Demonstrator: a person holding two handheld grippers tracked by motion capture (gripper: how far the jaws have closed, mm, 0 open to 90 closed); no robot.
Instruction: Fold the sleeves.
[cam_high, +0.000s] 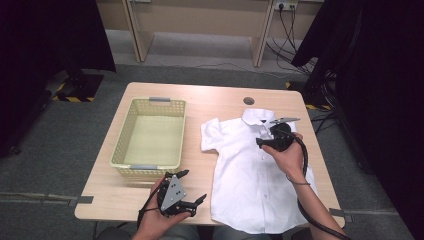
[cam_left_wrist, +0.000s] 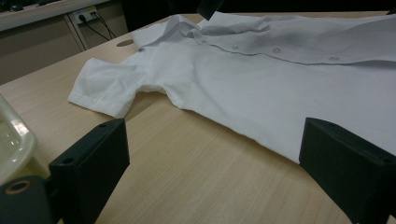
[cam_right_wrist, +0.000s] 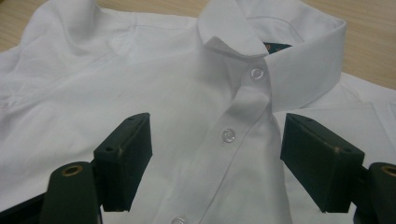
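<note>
A: What does the high view give you?

B: A white shirt lies flat, front up, on the right half of the table, collar toward the far edge. A pale yellow basket sits on the left half, beside the shirt and not touching it. The left gripper is held near the front edge, between basket and shirt hem, jaws spread. The right gripper hovers over the shirt's chest just below the collar; its jaws I cannot judge from here.

A: And the left gripper view?

B: Both jaws stand wide apart with nothing between them, low over bare wood. Past them lie a short sleeve and the shirt's side edge. A bit of the basket rim shows at the left.

A: The right gripper view?

B: Jaws wide apart, empty, straddling the button placket from above. The collar is just ahead, buttoned shut.
</note>
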